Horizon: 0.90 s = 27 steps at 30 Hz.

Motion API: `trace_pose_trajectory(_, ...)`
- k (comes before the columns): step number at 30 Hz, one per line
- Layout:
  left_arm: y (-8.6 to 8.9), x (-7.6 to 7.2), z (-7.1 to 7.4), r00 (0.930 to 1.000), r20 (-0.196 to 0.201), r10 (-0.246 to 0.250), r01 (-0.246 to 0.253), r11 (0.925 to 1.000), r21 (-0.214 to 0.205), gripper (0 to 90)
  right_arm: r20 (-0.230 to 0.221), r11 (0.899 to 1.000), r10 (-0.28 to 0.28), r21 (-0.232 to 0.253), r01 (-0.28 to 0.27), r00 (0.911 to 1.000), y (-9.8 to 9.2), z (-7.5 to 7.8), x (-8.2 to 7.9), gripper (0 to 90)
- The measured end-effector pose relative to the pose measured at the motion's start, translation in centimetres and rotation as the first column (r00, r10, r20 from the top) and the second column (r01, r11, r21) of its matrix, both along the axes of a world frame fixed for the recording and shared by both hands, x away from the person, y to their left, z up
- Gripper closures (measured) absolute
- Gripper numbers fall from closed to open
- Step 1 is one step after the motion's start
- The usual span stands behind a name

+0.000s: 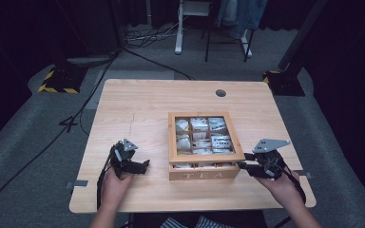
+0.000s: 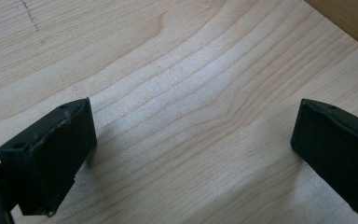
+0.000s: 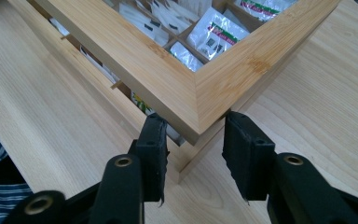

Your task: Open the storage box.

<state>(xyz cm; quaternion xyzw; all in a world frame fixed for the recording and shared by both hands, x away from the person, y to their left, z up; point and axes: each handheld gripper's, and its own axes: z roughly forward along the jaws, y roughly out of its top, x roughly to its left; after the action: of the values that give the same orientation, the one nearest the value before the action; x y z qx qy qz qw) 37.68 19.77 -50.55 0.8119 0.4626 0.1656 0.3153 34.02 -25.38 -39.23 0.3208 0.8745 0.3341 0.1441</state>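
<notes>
While both hands sit at the near edge, the wooden table (image 1: 138, 109) takes most of the high view, w/ a round cable hole (image 1: 220, 93) at approx 1 o'clock from table centre. Dark floor and cables beyond at 12.

Tea box (image 1: 204, 142) sits just right of centre, wooden, "TEA" on its front face, glass-window lid w/ a bamboo frame. Lid is lifted a bit at the front: gap between lid and box body is visible in the high view and the right gripper view. White tea bags (image 3: 216, 32) fill the compartments under the lid.

Right gripper (image 1: 247, 166) at approx 4 o'clock from box centre, held in the right hand (image 1: 283, 187). Grey plate on top. In the right gripper view the jaws are apart and straddle the near-right lid corner (image 3: 198, 112), one jaw either side of the corner. Contact w/ the wood: can't tell, looks v. close. Not clamped as far as visible.

Left gripper (image 1: 140, 166) at approx 8 o'clock from the box, in the left hand (image 1: 114, 187), well apart from the box. Its own view shows jaws wide apart over bare table grain, nothing between them. Box edge (image 2: 349, 23) just clips the frame at 1 o'clock.
</notes>
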Motion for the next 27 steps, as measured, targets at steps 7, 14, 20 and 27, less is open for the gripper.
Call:
trace_pose_trajectory(7, 0.0, 0.0, 0.0, 1.0000, 0.000, 0.000, 0.000, 1.0000, 0.000, 0.6, 0.000, 0.998, -0.019, 0.058, 0.019, 0.9998, -0.5, 0.6, 0.0, 64.7)
trace_pose_trajectory(14, 0.0, 0.0, 0.0, 1.0000, 0.000, -0.003, 0.003, 1.0000, -0.001, 0.5, 0.016, 0.993, -0.030, 0.114, 0.028, 0.9994, -1.0, 1.2, -0.1, 69.7)
trace_pose_trajectory(20, 0.0, -0.1, 0.0, 1.0000, -0.004, 0.001, -0.001, 1.0000, -0.002, 0.6, 0.043, 0.988, -0.039, 0.150, 0.032, 0.9983, -1.3, 1.9, 0.0, 76.5)
trace_pose_trajectory(27, 0.0, -0.3, 0.0, 1.0000, 0.000, 0.000, 0.000, 1.0000, -0.001, 0.6, 0.052, 0.981, -0.042, 0.193, 0.031, 0.9978, -1.6, 2.7, 0.4, 82.4)
